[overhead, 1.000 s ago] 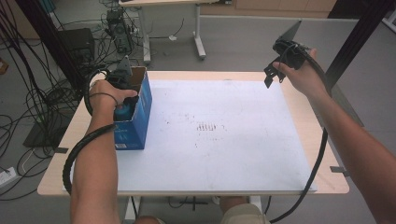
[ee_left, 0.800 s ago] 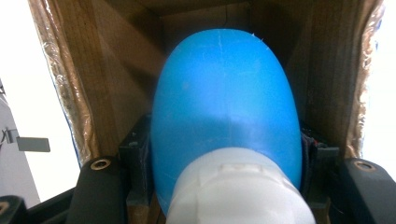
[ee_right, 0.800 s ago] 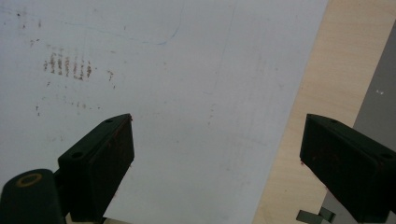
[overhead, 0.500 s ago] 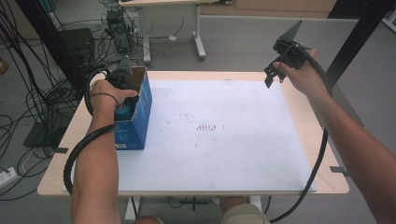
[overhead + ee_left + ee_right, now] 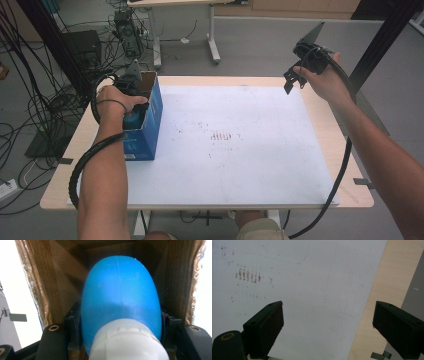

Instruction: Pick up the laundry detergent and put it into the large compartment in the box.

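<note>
Nothing has moved since the earlier frames: both our hands keep their places. Our left hand point(image 5: 116, 102) reaches forward, forearm straight along the desk's point(image 5: 330, 107) left edge, wrist bent down so the left claw point(image 5: 134, 107) dips into the open top of the box point(image 5: 150, 125), which stands on the desk's left side at the edge of the white sheet point(image 5: 240, 155). Looking along that claw, we see its jaws pressed against both sides of a blue bottle point(image 5: 121, 297) with a white cap point(image 5: 128, 341), which sits between the brown cardboard walls inside the box. Our right hand point(image 5: 325, 80) is raised above the desk's far right corner, arm stretched out. The right claw point(image 5: 327, 325) points down at the sheet, jaws wide apart with nothing between them.
</note>
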Tool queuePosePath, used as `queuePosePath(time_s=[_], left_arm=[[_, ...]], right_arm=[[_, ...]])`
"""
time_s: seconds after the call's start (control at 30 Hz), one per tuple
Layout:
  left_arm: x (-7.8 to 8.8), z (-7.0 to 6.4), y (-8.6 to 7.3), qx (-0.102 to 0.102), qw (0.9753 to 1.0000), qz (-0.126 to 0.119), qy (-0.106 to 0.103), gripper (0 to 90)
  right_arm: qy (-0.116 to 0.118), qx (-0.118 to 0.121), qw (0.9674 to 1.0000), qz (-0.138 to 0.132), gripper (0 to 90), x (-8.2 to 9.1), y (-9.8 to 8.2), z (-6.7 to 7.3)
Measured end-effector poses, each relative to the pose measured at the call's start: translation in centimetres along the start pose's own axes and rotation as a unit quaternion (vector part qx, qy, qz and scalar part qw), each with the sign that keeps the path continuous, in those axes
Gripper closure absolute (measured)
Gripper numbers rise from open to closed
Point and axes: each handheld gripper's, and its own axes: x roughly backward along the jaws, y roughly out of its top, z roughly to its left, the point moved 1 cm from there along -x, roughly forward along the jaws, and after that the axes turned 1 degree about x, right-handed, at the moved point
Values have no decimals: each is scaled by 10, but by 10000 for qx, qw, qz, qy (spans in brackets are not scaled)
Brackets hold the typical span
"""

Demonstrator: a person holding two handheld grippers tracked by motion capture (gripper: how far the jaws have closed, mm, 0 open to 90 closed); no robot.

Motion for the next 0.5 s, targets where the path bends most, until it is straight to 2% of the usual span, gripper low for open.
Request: queuePosePath(time_s=[0.5], left_arm=[[0,1,-1,4,10000,-22,-11,373]], right_arm=[[6,-5,10000,1,101,0,0,0]])
